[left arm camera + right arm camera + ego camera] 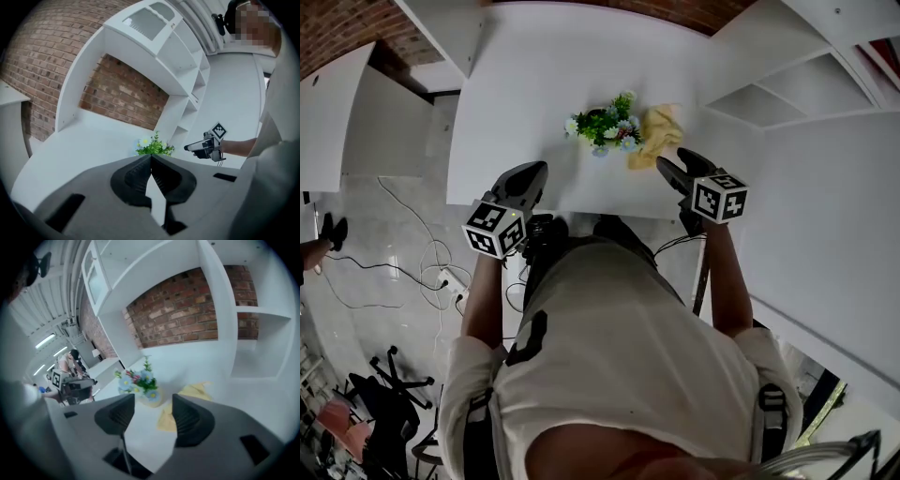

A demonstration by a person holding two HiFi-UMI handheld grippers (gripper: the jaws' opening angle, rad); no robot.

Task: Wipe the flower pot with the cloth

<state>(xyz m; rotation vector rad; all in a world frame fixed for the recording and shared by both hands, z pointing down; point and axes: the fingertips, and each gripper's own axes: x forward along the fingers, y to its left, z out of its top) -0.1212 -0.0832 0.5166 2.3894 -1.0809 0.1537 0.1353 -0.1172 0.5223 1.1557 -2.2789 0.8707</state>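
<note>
A small pot of green leaves and blue and white flowers (605,127) stands on the white table (516,94). Touching its right side lies a crumpled yellow cloth (657,134). My left gripper (534,172) hovers over the table's near edge, left of the pot, shut with nothing between its fingers. My right gripper (673,161) is just short of the cloth, open and empty. In the right gripper view the pot (151,398) and the cloth (187,401) show past the spread jaws (152,416). In the left gripper view the flowers (153,147) rise just over the closed jaws (151,161).
White shelf units (769,94) stand to the right of the table and a brick wall (122,96) is behind it. Cables (422,262) trail over the floor at the left, near an office chair (384,394). A person's torso fills the lower head view.
</note>
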